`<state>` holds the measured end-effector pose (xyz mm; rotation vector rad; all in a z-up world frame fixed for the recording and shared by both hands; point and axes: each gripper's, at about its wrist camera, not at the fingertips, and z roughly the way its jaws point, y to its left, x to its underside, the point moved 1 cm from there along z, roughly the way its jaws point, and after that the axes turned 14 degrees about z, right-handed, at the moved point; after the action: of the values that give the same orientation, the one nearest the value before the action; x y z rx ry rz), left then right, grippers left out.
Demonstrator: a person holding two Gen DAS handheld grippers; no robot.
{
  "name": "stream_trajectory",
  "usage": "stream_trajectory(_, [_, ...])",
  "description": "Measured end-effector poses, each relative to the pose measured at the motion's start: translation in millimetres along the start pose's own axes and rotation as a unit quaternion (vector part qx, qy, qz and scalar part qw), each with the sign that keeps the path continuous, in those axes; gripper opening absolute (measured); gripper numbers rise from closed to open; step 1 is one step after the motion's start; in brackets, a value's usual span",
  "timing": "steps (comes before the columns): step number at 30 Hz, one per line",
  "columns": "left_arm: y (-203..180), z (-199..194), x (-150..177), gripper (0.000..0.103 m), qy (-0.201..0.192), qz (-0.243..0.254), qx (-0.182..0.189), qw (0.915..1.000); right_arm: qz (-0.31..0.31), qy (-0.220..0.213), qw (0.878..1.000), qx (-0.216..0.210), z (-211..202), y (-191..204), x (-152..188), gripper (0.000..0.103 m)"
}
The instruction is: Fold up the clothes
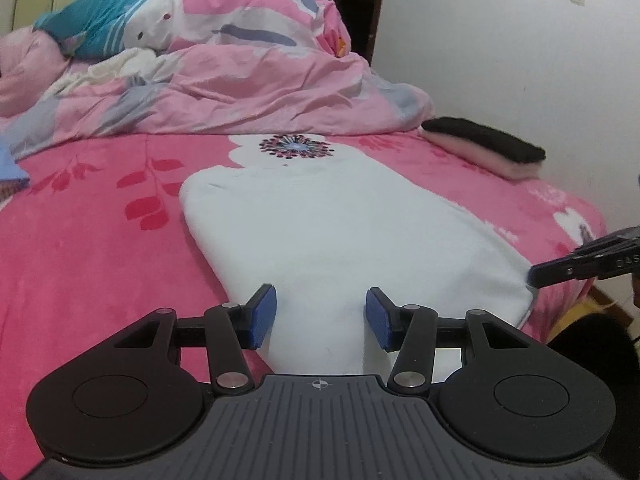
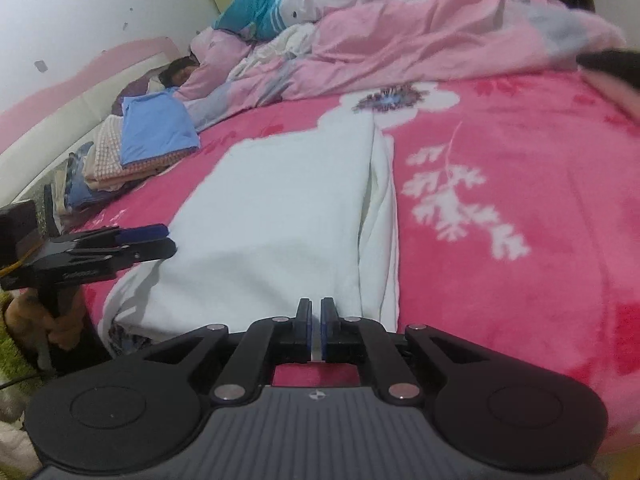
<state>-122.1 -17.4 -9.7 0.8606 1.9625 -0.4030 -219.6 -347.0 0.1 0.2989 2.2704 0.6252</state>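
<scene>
A white garment [image 1: 340,232] lies folded into a long strip on the pink flowered bed cover [image 1: 100,240]. My left gripper [image 1: 322,316] stands open just above its near end, blue pads apart, the cloth below and between them but not pinched. In the right wrist view the same garment [image 2: 280,200] runs away from me, a folded-in flap along its right side. My right gripper [image 2: 316,320] is shut, a thin sliver of the white hem caught between its pads at the near edge. The left gripper [image 2: 170,240] hovers at the garment's near left corner; the right gripper [image 1: 534,276] touches the right corner.
A crumpled pink quilt [image 1: 248,80] fills the far side of the bed, a person [image 2: 176,74] lying under it. A stack of folded clothes [image 2: 156,132] sits at the left, and a folded black-and-white piece [image 1: 484,146] lies by the wall. The bed's edge is close below me.
</scene>
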Motion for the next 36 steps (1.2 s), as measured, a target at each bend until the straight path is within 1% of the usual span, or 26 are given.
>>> stream_trajectory(3, [3.6, -1.5, -10.1, 0.05, -0.012, -0.013, 0.007, 0.9998, 0.017, -0.035, 0.999, -0.007, -10.3, -7.1, -15.4, 0.005])
stream_trajectory(6, [0.5, 11.2, -27.6, 0.05, -0.016, -0.026, 0.032, 0.999, 0.046, -0.067, 0.997, -0.009, -5.6, -25.0, -33.2, 0.005])
stream_trajectory(8, [-4.3, 30.4, -42.4, 0.05, -0.006, -0.041, 0.06, 0.9974, 0.075, -0.067, 0.995, -0.014, 8.9, -41.6, -45.7, 0.005])
stream_trajectory(11, [-11.5, 72.5, -66.7, 0.049, 0.019, -0.069, 0.098, 0.9926, 0.119, -0.053, 0.991, -0.037, 31.2, -63.2, -58.3, 0.005])
stream_trajectory(16, [-33.8, 138.0, -103.8, 0.049, 0.05, -0.058, 0.093, 0.9927, 0.156, -0.032, 0.985, -0.069, 60.4, -86.2, -69.8, 0.005])
stream_trajectory(20, [-51.4, 166.9, -113.7, 0.048, 0.077, -0.047, 0.086, 0.9922, 0.163, -0.017, 0.982, -0.095, 71.1, -91.7, -69.6, 0.005])
stream_trajectory(23, [-61.0, 177.3, -113.5, 0.047, 0.093, -0.03, 0.065, 0.9931, 0.158, -0.01, 0.981, -0.112, 76.2, -93.2, -68.5, 0.005])
stream_trajectory(26, [-64.2, 176.3, -111.5, 0.04, 0.092, -0.021, 0.047, 0.9944, 0.151, -0.013, 0.981, -0.122, 77.3, -92.2, -67.8, 0.005])
stream_trajectory(28, [-64.3, 174.0, -111.8, 0.039, 0.091, -0.023, 0.042, 0.9947, 0.149, -0.015, 0.98, -0.128, 77.1, -91.8, -68.8, 0.005])
stream_trajectory(31, [-63.9, 173.9, -112.0, 0.035, 0.091, -0.025, 0.036, 0.9949, 0.143, -0.02, 0.98, -0.136, 75.5, -91.3, -71.4, 0.005])
stream_trajectory(33, [-64.0, 175.0, -111.1, 0.027, 0.09, -0.023, 0.03, 0.9953, 0.137, -0.024, 0.98, -0.143, 74.7, -90.6, -73.0, 0.005])
stream_trajectory(34, [-63.9, 175.6, -110.1, 0.025, 0.088, -0.023, 0.026, 0.9955, 0.134, -0.026, 0.98, -0.146, 74.3, -90.3, -73.6, 0.005])
stream_trajectory(36, [-62.3, 175.4, -108.3, 0.016, 0.083, -0.029, 0.026, 0.9958, 0.13, -0.028, 0.98, -0.151, 74.3, -90.0, -74.1, 0.005])
